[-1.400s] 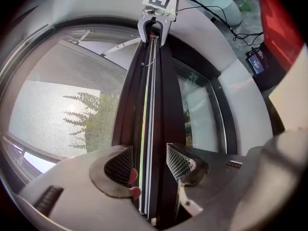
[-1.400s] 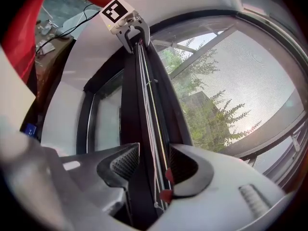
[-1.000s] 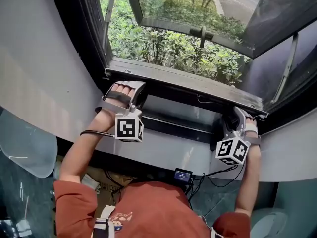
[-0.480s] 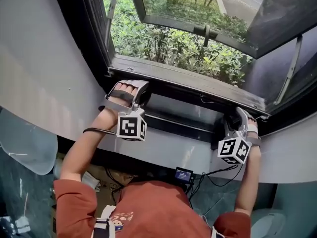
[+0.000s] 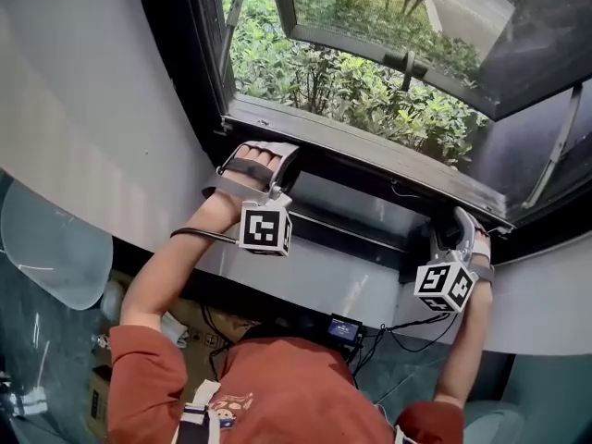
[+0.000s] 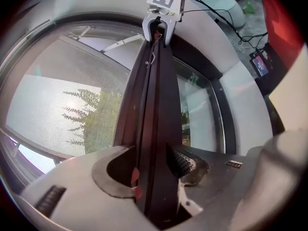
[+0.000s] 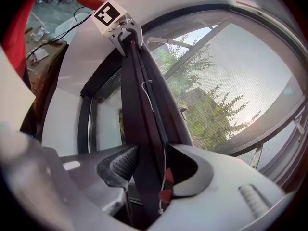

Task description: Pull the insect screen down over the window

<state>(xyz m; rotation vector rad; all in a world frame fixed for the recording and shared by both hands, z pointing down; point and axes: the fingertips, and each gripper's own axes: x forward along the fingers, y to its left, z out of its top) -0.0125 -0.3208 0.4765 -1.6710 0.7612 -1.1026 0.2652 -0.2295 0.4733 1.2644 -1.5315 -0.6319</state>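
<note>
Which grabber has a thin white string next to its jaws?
The right gripper: a thin white string runs down the dark bar into its jaws. The left gripper clamps bare bar.

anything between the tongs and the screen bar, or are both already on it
Nothing visible: both the left tongs and right tongs are shut on the screen bar. Only a thin white cord runs along it.

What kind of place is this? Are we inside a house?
Indoors, probably an office or room, at an open window. Green bushes grow outside, the screen bar runs along its bottom, and cables hang below.
</note>
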